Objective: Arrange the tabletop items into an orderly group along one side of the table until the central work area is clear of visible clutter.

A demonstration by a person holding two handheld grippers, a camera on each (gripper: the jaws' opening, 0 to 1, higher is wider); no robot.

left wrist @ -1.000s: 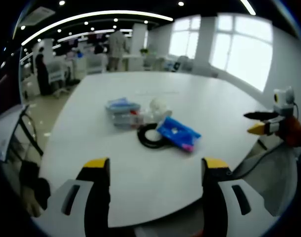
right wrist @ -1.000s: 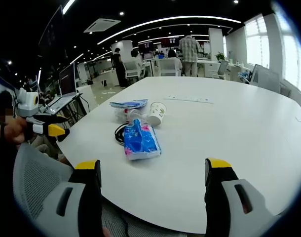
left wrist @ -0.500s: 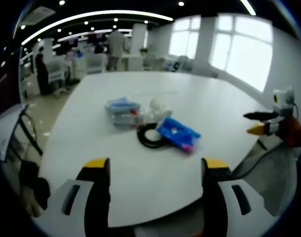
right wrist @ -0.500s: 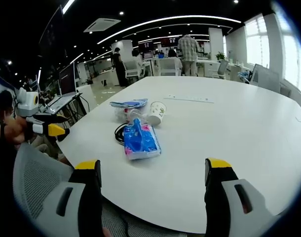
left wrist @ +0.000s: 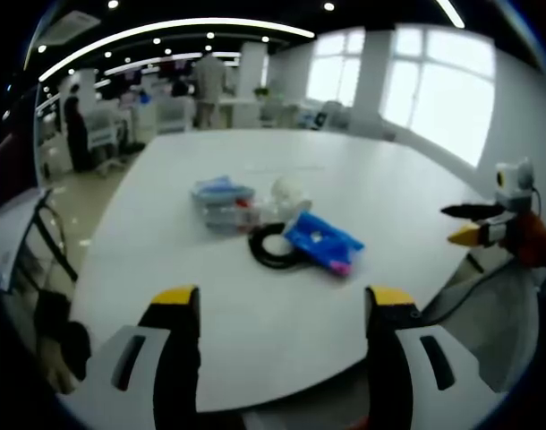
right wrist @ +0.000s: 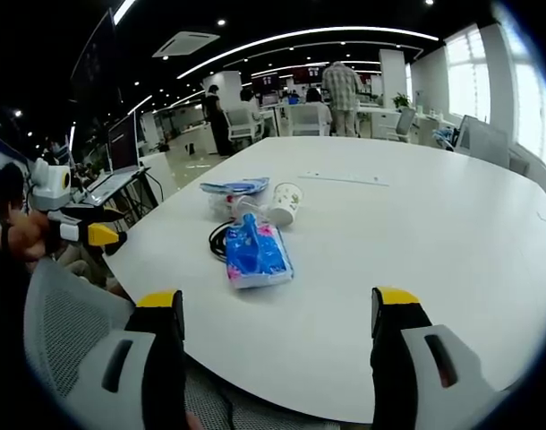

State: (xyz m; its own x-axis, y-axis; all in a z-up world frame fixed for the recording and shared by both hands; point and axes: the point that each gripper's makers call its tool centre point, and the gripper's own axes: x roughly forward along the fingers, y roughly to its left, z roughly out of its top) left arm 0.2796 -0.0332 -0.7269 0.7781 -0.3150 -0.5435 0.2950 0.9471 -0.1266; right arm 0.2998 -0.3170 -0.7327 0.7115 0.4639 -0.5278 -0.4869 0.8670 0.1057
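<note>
While we hold both tools above the near rim of the large white oval table (left wrist: 380, 179), our left gripper (left wrist: 284, 309) rises from the bottom of the left gripper view with its yellow-tipped jaws spread wide apart and nothing between them. Left of centre in that view lies a clear plastic box with a blue wrapper on top (left wrist: 221, 202), and just right of it a white paper cup lying on its side (left wrist: 289, 193). Below the cup a coiled black cable (left wrist: 275, 247) rests on the table, touching a blue plastic pack with pink print (left wrist: 323, 240) to its right. At the right edge, the other gripper (left wrist: 474, 224) hovers off the table, held in a hand; we cannot tell its jaw state there.

Across in the right gripper view, a grey mesh chair back (right wrist: 67, 331) fills the lower left. Our right gripper (right wrist: 277, 309) also stands open and empty, and the cluttered items sit at upper left of centre.
</note>
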